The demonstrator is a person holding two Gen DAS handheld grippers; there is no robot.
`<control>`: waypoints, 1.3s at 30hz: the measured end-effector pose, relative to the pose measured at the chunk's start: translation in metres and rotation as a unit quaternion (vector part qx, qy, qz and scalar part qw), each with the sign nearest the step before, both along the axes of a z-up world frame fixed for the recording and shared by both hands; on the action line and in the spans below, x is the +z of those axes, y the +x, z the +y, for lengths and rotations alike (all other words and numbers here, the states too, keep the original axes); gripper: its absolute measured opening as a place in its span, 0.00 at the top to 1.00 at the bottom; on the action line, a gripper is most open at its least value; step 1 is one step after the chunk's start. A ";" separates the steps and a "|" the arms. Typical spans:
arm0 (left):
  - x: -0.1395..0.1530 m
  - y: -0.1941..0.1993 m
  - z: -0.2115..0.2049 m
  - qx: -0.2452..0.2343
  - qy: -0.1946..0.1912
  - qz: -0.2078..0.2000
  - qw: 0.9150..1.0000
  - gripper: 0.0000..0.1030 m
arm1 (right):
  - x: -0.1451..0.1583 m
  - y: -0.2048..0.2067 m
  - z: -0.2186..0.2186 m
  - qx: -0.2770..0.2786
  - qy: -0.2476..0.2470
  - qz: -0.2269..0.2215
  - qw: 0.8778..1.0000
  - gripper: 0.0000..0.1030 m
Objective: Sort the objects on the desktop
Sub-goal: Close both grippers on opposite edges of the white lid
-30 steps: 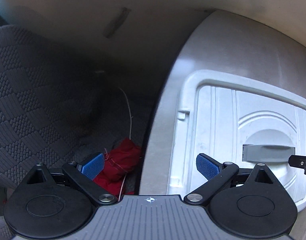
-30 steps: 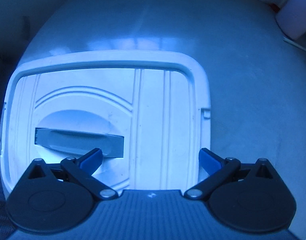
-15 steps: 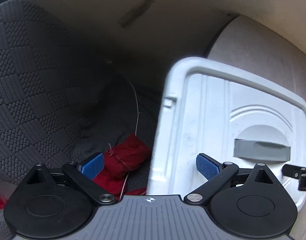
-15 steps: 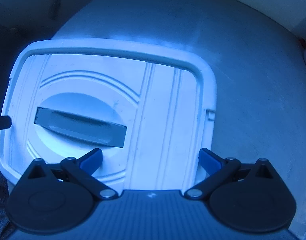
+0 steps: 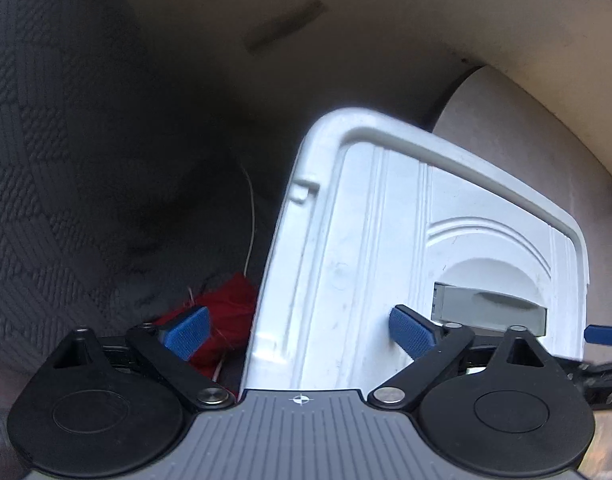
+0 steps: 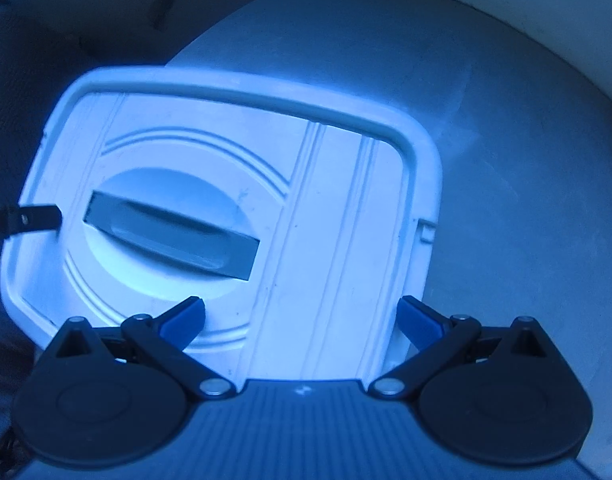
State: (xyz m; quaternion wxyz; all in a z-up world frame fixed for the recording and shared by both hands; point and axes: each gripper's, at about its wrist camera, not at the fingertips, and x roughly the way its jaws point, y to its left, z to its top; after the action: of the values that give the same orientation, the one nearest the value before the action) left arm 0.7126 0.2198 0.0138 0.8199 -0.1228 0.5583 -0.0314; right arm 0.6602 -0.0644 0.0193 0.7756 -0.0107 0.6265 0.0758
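Observation:
A white plastic box lid (image 5: pixel 369 248) with a grey handle (image 5: pixel 489 312) fills the middle of both views; it also shows in the right wrist view (image 6: pixel 234 216). It is raised and tilted, its left part past the table's edge. My left gripper (image 5: pixel 298 330) is open, straddling the lid's left edge. My right gripper (image 6: pixel 302 320) is open, straddling the lid's right side. I cannot tell if either touches the lid. The left gripper's finger (image 6: pixel 34 220) shows at the left of the right wrist view.
A grey round table (image 6: pixel 525 200) lies under and right of the lid. A dark textured seat (image 5: pixel 66 200) is at left, with a red cloth (image 5: pixel 230 300) and a thin white cord (image 5: pixel 252 220) on it. A pale wall (image 5: pixel 385 40) is behind.
The lid has risen off the table, shifted left over the seat and tilted. Both grippers moved with it and stay open.

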 end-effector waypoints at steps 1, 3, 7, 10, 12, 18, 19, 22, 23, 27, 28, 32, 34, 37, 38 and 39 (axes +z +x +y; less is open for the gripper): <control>0.001 -0.001 -0.001 -0.006 -0.002 -0.004 1.000 0.23 | 0.002 0.000 -0.001 -0.004 0.006 0.001 1.000 0.00; 0.005 -0.001 -0.003 -0.020 0.000 -0.012 1.000 0.32 | 0.005 0.000 -0.009 -0.022 0.027 0.002 0.999 0.00; 0.008 -0.003 -0.006 -0.040 0.013 -0.030 0.999 0.37 | 0.008 0.001 -0.031 -0.063 0.069 0.000 0.996 0.00; 0.002 -0.002 0.003 -0.047 0.004 -0.039 0.998 0.40 | 0.006 0.001 -0.047 -0.089 0.092 0.001 0.992 0.00; -0.001 -0.001 0.006 -0.048 -0.002 -0.042 0.998 0.40 | 0.003 0.004 -0.055 -0.099 0.094 0.000 0.991 0.00; -0.003 0.000 0.006 -0.063 0.031 -0.054 0.996 0.55 | 0.003 0.008 -0.064 -0.125 0.173 -0.001 0.977 0.00; -0.002 0.000 0.005 -0.067 0.035 -0.054 0.996 0.58 | 0.004 0.010 -0.060 -0.120 0.179 -0.004 0.976 0.00; -0.005 0.005 0.008 -0.061 0.036 -0.049 0.996 0.59 | 0.008 0.014 -0.056 -0.109 0.208 -0.014 0.972 0.00; -0.006 0.006 0.011 -0.055 0.030 -0.046 0.997 0.59 | 0.010 0.015 -0.056 -0.105 0.222 -0.017 0.969 0.04; -0.007 0.007 0.029 -0.017 -0.023 -0.037 0.999 0.59 | 0.015 0.014 -0.054 -0.089 0.259 -0.023 0.961 0.56; -0.008 0.007 0.032 -0.008 -0.038 -0.035 0.999 0.59 | 0.014 0.014 -0.054 -0.087 0.262 -0.020 0.961 0.57; -0.011 0.005 0.037 0.012 -0.091 -0.033 0.995 0.62 | 0.018 0.009 -0.048 -0.070 0.287 -0.013 0.955 0.66; -0.008 0.005 0.033 0.012 -0.132 -0.035 0.991 0.80 | 0.023 0.007 -0.041 -0.056 0.295 -0.014 0.954 0.70; 0.006 0.011 0.014 -0.008 -0.063 -0.050 0.997 0.81 | 0.031 0.004 -0.034 -0.042 0.299 -0.024 0.953 0.76; 0.008 0.012 0.015 -0.004 -0.037 -0.050 0.998 0.80 | 0.031 0.005 -0.031 -0.039 0.300 -0.028 0.953 0.78; 0.010 0.013 0.018 0.004 -0.014 -0.048 0.999 0.77 | 0.033 0.004 -0.030 -0.037 0.299 -0.030 0.953 0.78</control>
State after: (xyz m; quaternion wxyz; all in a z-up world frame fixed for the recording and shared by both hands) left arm 0.7259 0.2374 0.0241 0.8440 -0.1350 0.5174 -0.0418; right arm 0.6640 -0.0948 0.0527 0.7638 0.2431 0.5517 0.2306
